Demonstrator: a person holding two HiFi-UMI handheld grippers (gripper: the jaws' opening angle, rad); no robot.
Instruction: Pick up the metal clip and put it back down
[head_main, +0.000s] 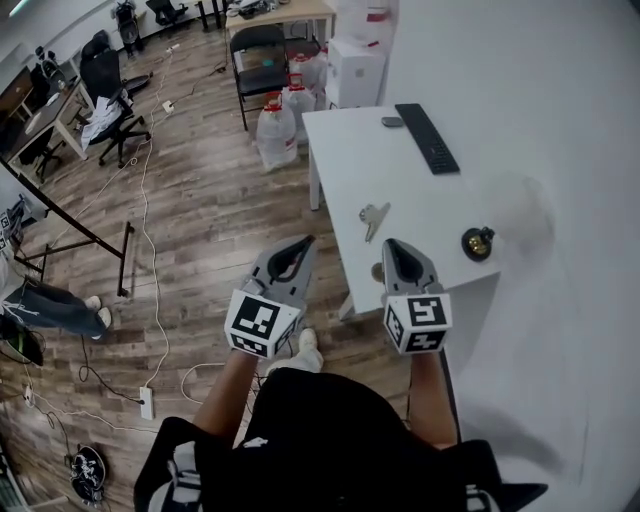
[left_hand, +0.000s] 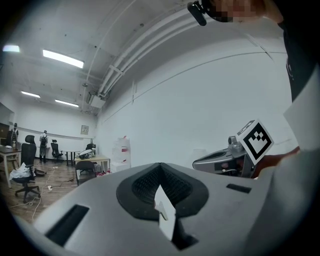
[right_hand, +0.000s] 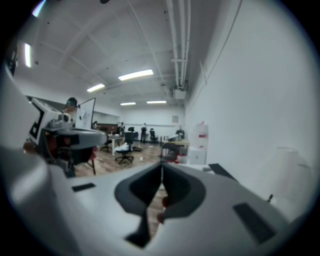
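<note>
The metal clip lies flat on the white table, near its front left part. Both grippers are held in front of the table's near edge, side by side and apart from the clip. My left gripper hangs over the wooden floor left of the table, shut and empty. My right gripper is at the table's near edge, just below the clip, also shut with nothing in it. In the left gripper view the jaws meet, and in the right gripper view the tips touch. Neither gripper view shows the clip.
A black keyboard and a small dark object lie at the table's far end. A round black and brass object sits at the near right corner. Water jugs, a folding chair and floor cables lie left.
</note>
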